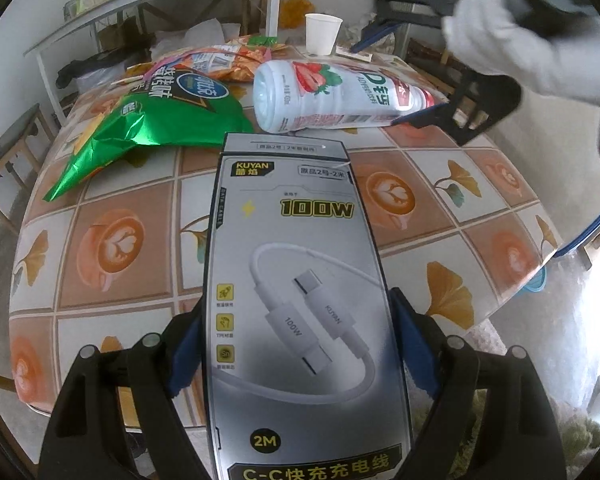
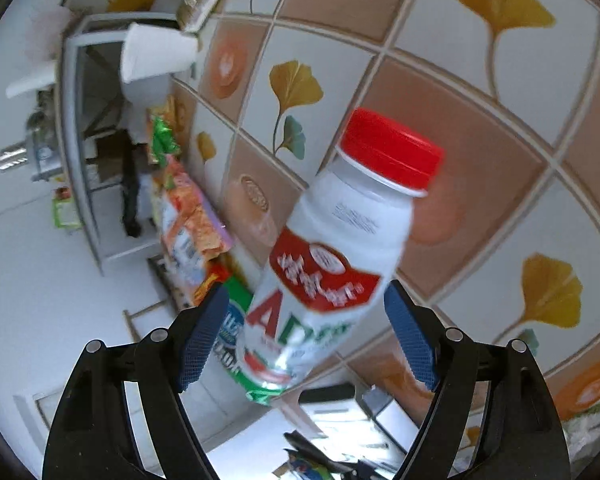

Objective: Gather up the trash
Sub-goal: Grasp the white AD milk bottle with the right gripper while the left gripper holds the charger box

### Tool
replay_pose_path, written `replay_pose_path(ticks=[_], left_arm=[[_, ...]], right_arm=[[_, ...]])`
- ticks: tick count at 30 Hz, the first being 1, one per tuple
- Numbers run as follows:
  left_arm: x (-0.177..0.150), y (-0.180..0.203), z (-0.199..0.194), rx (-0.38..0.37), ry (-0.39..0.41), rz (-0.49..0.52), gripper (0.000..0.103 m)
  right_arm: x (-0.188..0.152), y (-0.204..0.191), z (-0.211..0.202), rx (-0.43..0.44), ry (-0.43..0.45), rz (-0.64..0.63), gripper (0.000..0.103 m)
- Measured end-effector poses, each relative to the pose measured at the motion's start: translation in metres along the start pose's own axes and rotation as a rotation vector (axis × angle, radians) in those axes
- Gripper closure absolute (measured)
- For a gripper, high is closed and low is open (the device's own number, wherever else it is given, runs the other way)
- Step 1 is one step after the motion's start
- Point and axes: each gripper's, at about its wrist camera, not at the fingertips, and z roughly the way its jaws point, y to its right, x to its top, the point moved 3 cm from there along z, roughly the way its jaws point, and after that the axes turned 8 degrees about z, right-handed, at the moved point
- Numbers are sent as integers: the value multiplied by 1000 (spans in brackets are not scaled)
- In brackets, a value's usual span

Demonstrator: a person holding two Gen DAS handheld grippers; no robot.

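Left claw (image 1: pixel 296 344) is clamped on the cable box (image 1: pixel 296 280), blue pads pressing both long edges near its lower half; the box is wide, so the jaws stand wide just to hold it. It sticks out forward over the tabletop (image 1: pixel 112 300), nearest the camera, short of the bottle (image 1: pixel 332 96). Held by the edges, probably so the flat card can't slip or fold. The bottle lies on its side on the tabletop, base toward the snack bags, red cap toward the right claw (image 1: pixel 404 80). In the right wrist view that claw (image 2: pixel 306 340) is spread wide around the bottle body with gaps visible at both pads, so nothing gripped yet. It looks rolled so the pads line up across the body, likely for a mid-body pinch. Green snack bag (image 1: pixel 148 128) lies just left of the bottle's base, orange bag (image 1: pixel 240 60) behind it, paper cup (image 1: pixel 322 32) upright further behind. Guess: bottle next, bags and cup still uncollected.
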Motion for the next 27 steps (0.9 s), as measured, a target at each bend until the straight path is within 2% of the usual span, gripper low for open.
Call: replay_pose_path(ticks=[1, 3, 7, 9, 12, 16, 20, 22, 27], left_arm=[[0, -1, 0, -4, 0, -3, 22], [0, -2, -1, -9, 2, -5, 22], [-2, -2, -2, -19, 9, -17, 22], [-3, -2, -3, -21, 10, -18, 22], [-3, -3, -4, -25, 13, -19, 22], [-3, -3, -4, -28, 14, -22, 22], [-1, -2, -3, -26, 12, -14, 22], [0, 0, -1, -24, 10, -6, 22], [4, 7, 3, -17, 6, 6, 22]], right_arm=[[1, -1, 3, -40, 9, -12, 30], [3, -7, 2, -122, 81, -81, 32], [7, -22, 7, -181, 135, -254, 38], [11, -29, 10, -227, 124, -381, 41], [14, -33, 8, -258, 50, -566, 43], [17, -18, -11, -268, 8, -669, 43], [-9, 4, -35, -323, 44, -918, 44], [-21, 16, -44, -348, 68, -1000, 44], [-40, 43, -61, -363, 121, -1069, 43]])
